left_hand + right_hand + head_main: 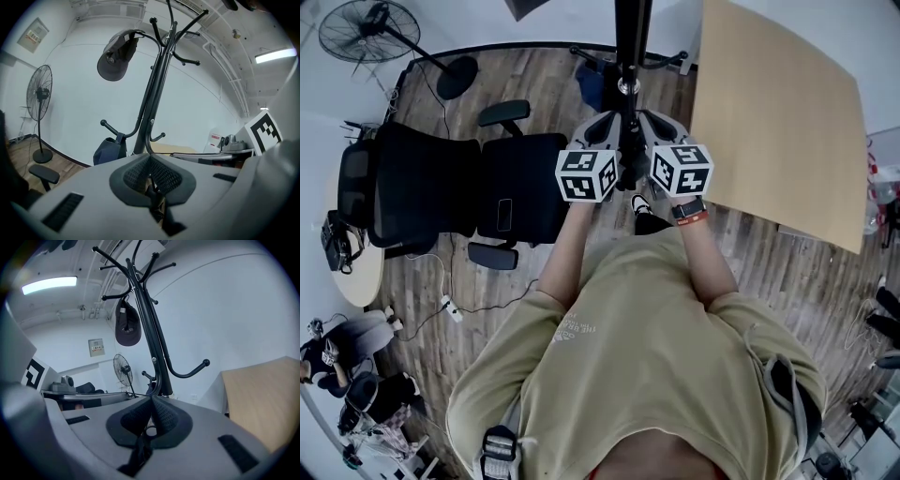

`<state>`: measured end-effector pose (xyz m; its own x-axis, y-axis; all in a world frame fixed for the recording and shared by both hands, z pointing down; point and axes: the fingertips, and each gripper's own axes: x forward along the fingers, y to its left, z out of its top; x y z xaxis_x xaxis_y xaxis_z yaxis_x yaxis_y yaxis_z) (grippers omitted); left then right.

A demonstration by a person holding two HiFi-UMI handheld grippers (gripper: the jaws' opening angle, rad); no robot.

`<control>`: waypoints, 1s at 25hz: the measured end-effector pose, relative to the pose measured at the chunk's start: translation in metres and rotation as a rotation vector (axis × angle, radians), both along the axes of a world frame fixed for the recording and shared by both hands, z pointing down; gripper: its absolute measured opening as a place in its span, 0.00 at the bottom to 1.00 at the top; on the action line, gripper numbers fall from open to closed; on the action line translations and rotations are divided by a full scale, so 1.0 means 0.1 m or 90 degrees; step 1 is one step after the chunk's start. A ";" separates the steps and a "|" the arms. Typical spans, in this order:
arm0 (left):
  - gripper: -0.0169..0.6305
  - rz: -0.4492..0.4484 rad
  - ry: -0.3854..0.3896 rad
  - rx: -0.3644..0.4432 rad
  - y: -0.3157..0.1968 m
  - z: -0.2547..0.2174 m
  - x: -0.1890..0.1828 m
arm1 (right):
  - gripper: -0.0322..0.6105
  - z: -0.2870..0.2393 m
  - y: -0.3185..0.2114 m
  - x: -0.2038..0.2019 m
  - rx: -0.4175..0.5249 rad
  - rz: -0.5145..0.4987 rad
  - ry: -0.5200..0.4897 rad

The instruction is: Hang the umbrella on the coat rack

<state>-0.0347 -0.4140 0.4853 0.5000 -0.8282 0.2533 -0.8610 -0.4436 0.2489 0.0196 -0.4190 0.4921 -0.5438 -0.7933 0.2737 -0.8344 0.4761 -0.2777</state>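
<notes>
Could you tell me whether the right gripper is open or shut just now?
Shut: the right gripper has its pads pressed together, pinching a dark strap with a small ring.

Looking straight down: the left gripper [606, 129] and right gripper [656, 127] sit side by side, noses closing in on the dark umbrella [628, 157] that runs between them. Right ahead of the jaws is the coat rack [631, 33], a black pole standing on the wood floor [534, 80], with a blue bag [591, 86] just left of it. Off to the jaws' left there's a black office chair [441, 187], and a fan [366, 30] further out. To their right is a tan tabletop [778, 122]. Behind them there's a watch [689, 210] on the right wrist and a khaki shirt [647, 337].
</notes>
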 end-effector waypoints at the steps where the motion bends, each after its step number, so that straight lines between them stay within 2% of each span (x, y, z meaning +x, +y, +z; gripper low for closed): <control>1: 0.06 0.000 0.000 -0.002 -0.01 0.01 0.00 | 0.08 0.01 -0.01 0.00 -0.002 0.000 0.000; 10: 0.06 0.010 -0.004 -0.022 -0.09 0.18 0.03 | 0.08 0.16 -0.07 -0.04 -0.017 0.000 0.013; 16: 0.06 0.031 -0.017 -0.020 -0.07 0.30 0.06 | 0.08 0.23 -0.06 -0.08 -0.004 -0.010 0.043; 25: 0.06 0.084 -0.018 -0.015 0.04 0.37 0.23 | 0.08 0.29 0.03 -0.14 -0.019 -0.051 0.006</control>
